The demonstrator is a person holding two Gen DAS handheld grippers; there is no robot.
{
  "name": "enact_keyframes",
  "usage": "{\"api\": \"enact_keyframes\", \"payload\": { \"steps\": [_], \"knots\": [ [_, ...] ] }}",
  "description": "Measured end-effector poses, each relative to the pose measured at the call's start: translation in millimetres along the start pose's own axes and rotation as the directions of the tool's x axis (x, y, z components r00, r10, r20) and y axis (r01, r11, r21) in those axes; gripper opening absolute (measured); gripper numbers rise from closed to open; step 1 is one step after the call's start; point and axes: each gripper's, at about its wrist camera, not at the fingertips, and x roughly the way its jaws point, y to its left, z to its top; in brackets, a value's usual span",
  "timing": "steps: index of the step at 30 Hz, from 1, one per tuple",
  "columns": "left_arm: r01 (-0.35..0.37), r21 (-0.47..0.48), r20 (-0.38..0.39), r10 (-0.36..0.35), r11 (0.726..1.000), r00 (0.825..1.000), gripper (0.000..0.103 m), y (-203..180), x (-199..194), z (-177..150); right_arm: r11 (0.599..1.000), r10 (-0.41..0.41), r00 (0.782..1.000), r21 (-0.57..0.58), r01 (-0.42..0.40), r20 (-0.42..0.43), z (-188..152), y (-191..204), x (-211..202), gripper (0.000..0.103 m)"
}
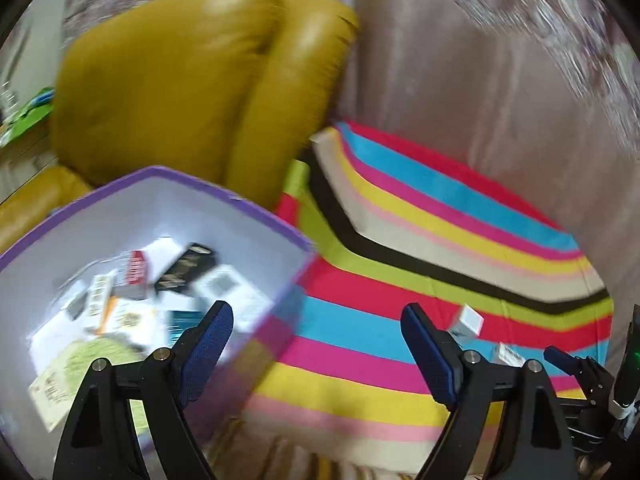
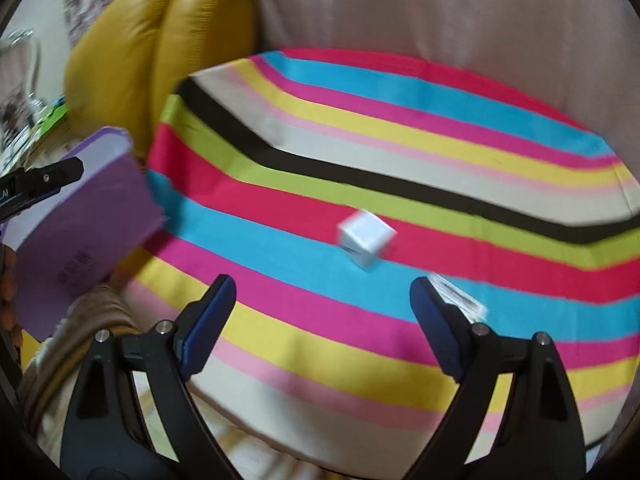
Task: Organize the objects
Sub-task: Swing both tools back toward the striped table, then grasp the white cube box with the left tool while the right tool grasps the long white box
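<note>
Purple bin, rainbow-striped cloth, white cube, seemingly mustard cushions

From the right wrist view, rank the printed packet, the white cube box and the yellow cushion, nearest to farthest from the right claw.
1. Printed packet: touching or just behind the right-hand finger of the right claw.
2. White cube box: ahead, slightly right of centre on the striped cloth.
3. Yellow cushion: far upper left, beyond the cloth.

Small white box lies near purple bin of packets
</note>
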Motion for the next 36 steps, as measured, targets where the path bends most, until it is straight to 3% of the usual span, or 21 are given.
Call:
{"api": "enact_keyframes", "payload": {
  "steps": [5, 11, 20, 25, 32, 36],
  "knots": [
    [0.040, 0.125, -0.055, -0.033, 0.991, 0.998, 0.087, -48, 26, -5, 0.996, -0.053, 0.998, 0.063, 0.055, -0.038, -21, -45, 0, 0.090],
    [0.130, 0.243, -0.154, -0.094, 0.961, 0.984, 0.087, -110, 60, -16, 0.988, -0.095, 0.992, 0.116, 0.105, -0.087, -41, -86, 4, 0.090],
    [0.214, 0.382, -0.280, -0.108, 0.899, 0.954, 0.087, -188, 106, -27, 0.982, -0.067, 0.982, 0.161, 0.095, -0.174, -43, -115, 35, 0.090],
    [0.231, 0.445, -0.341, -0.075, 0.865, 0.937, 0.087, -212, 140, -35, 0.973, -0.047, 0.978, 0.211, 0.090, -0.201, -41, -122, 50, 0.094],
    [0.235, 0.462, -0.397, -0.038, 0.855, 0.917, 0.083, -225, 186, -39, 0.966, -0.027, 0.974, 0.246, 0.084, -0.225, -31, -121, 69, 0.096],
    [0.237, 0.456, -0.412, -0.033, 0.858, 0.911, 0.075, -230, 207, -40, 0.965, -0.036, 0.972, 0.246, 0.094, -0.231, -26, -116, 78, 0.097]
  ]
}}
